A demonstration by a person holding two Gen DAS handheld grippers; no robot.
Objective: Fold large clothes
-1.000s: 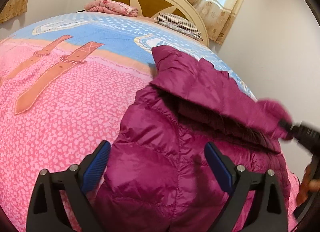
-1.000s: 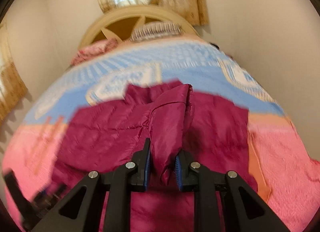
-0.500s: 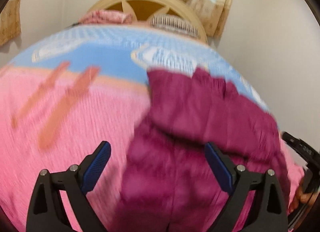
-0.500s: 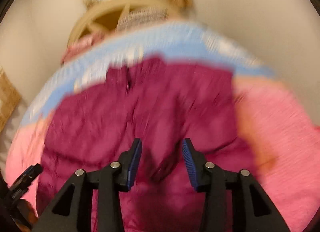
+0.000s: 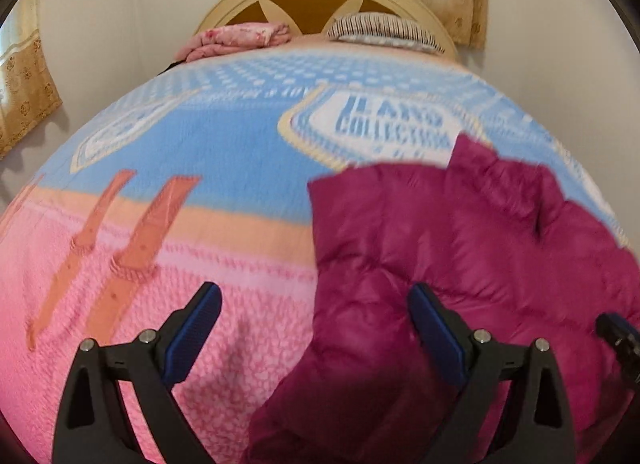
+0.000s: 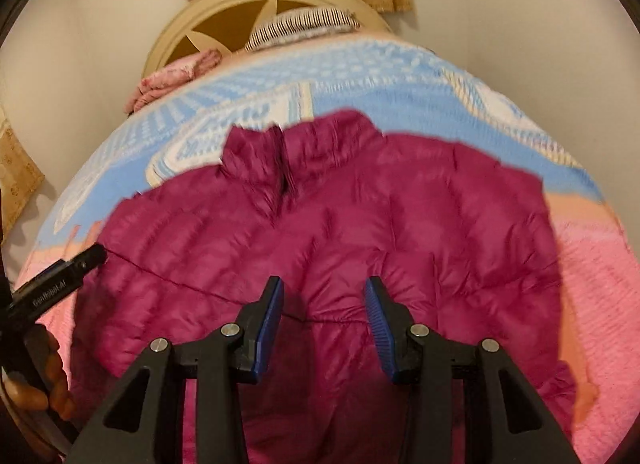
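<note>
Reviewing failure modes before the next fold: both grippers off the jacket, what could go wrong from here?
1. The glossy magenta quilted puffer jacket looks slippery and springy; the folded sleeve may spring back now that the right gripper has just been opening and stands open above it.
2. The left gripper straddles the jacket's edge over the pink and blue fleece blanket; a pinch there might catch the blanket too.
3. Both views are blurred, so grasp aim could be off.
</note>
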